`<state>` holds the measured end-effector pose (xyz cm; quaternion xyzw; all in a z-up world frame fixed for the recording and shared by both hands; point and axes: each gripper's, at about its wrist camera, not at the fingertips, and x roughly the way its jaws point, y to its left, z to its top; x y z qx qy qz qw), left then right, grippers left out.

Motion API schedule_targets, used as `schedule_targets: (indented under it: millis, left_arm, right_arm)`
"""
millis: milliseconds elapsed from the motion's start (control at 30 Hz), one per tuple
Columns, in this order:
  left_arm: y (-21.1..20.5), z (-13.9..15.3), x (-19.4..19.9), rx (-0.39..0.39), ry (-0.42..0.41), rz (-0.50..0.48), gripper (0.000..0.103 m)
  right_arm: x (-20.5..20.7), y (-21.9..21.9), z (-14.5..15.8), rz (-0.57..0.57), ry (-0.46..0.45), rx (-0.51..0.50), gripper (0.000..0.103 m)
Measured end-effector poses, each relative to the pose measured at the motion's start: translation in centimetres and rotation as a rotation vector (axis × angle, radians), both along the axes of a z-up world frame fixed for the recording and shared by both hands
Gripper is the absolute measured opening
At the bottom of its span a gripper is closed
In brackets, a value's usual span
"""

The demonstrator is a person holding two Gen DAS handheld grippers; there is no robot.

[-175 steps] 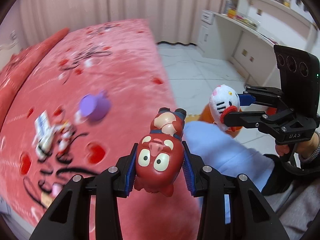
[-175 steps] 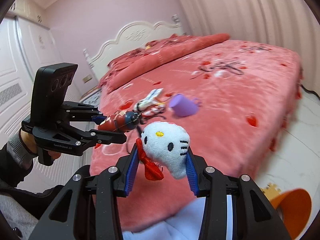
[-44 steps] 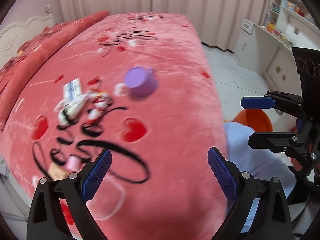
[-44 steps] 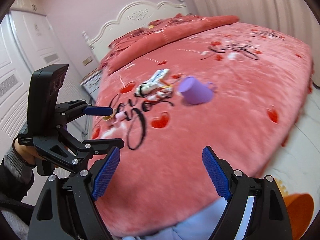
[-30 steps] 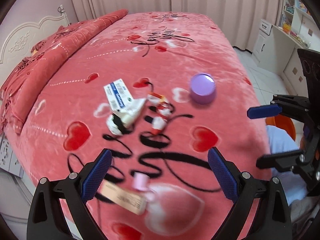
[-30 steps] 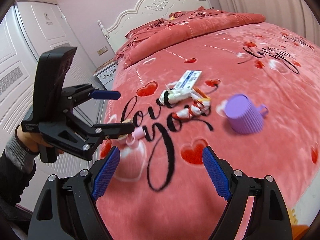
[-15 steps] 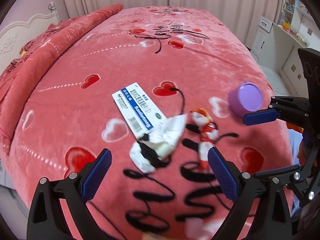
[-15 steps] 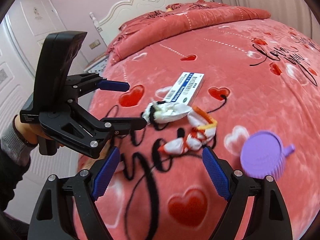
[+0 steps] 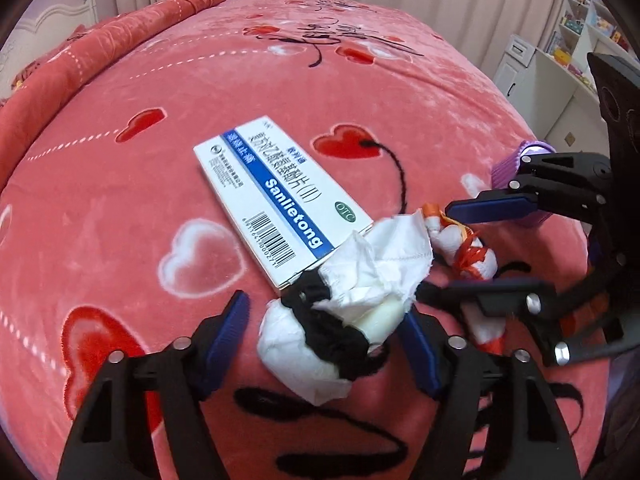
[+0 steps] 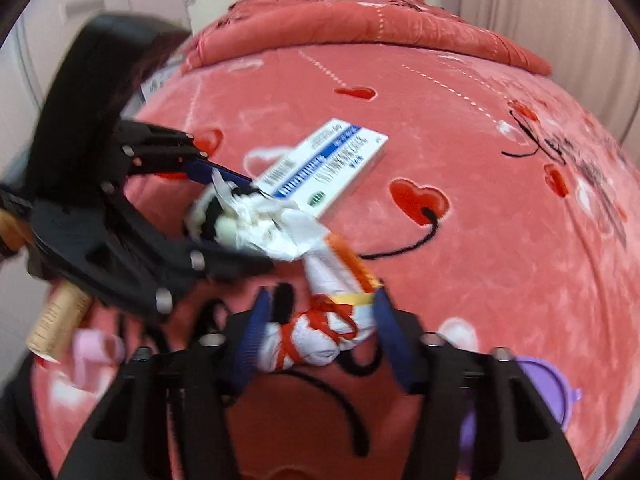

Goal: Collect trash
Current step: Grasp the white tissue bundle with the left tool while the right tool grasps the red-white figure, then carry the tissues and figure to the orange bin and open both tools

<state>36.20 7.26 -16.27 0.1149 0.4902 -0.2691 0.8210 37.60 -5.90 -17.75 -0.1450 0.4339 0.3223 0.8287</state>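
Note:
A crumpled white tissue wad lies on the pink bedspread against a white-and-blue medicine box. My left gripper is open, its blue pads on either side of the wad. A crumpled white-and-orange wrapper lies just right of the wad. My right gripper is open around the wrapper, its pads close to it on both sides. The tissue wad and box also show in the right wrist view, with the left gripper straddling the wad.
A purple cup sits on the bed to the right of the wrapper. A tan cardboard tube and a small pink item lie at the bed's left edge. A folded red quilt lies by the headboard. White cabinets stand beyond the bed.
Both grippers have dropped down close to the bed. The left now straddles the tissue wad and the right straddles the wrapper, with jaws narrower than before.

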Motion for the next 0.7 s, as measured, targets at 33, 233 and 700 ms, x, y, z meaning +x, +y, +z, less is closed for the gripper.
schedule_targets:
  millis: [33,233,700]
  left_arm:
    - [0.1,-0.1,0.0,-0.006,0.004,0.001,0.066]
    - [0.6,0.4,-0.5,-0.006,0.009,0.034,0.051]
    - [-0.6,6.9,-7.8,0.033,-0.054,0.038,0.051]
  right_arm:
    - [-0.1,0.0,-0.1,0.008,-0.002,-0.004,0.038]
    - [-0.4,-1.1,0.4,-0.006,0.025,0.081,0.025]
    - [-7.4,-4.5,7.5,0.027,-0.006,0.216,0.025]
